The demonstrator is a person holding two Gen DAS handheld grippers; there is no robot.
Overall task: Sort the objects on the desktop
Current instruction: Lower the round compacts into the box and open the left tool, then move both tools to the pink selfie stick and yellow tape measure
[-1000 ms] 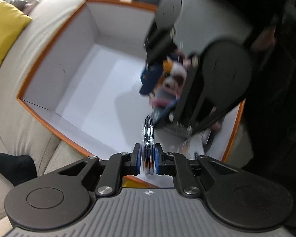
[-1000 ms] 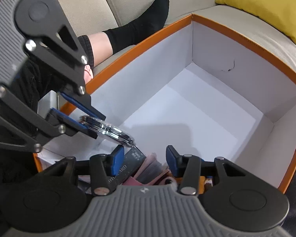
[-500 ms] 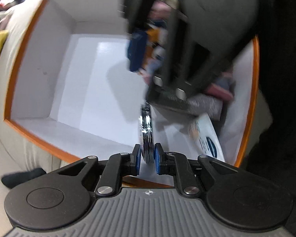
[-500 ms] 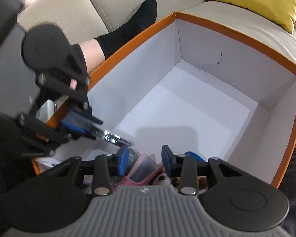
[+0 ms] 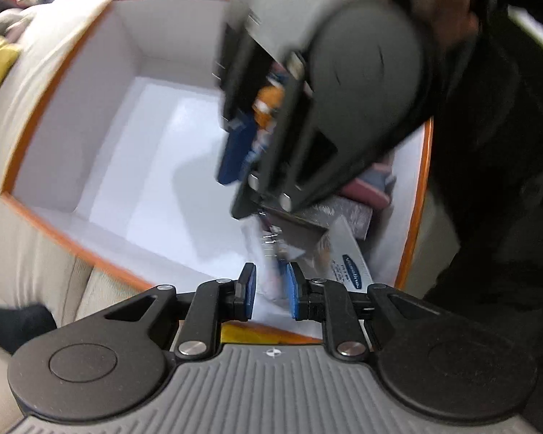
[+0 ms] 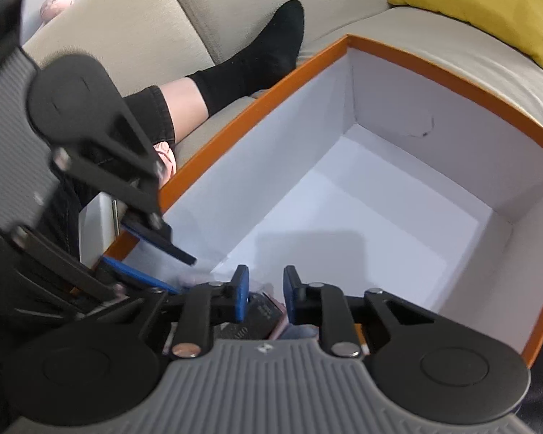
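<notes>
Two handheld grippers of black plastic with blue rubber pads work over a large rectangular cardboard box with white walls and an orange rim (image 6: 409, 54), which sits on a beige fabric sofa (image 6: 184, 11). The left gripper (image 5: 270, 292) has its jaws parted and holds nothing; the right gripper (image 6: 266, 298) is likewise parted and empty. Small desktop objects lie heaped in the box's near corner: a white carton with a blue oval logo (image 5: 347, 264), a grey book-like block (image 5: 347, 217) and a pink pouch (image 5: 367, 191), all blurred. Most of the box's smooth white floor is bare. A yellow cushion (image 6: 488, 3) lies beyond the box's far rim.
</notes>
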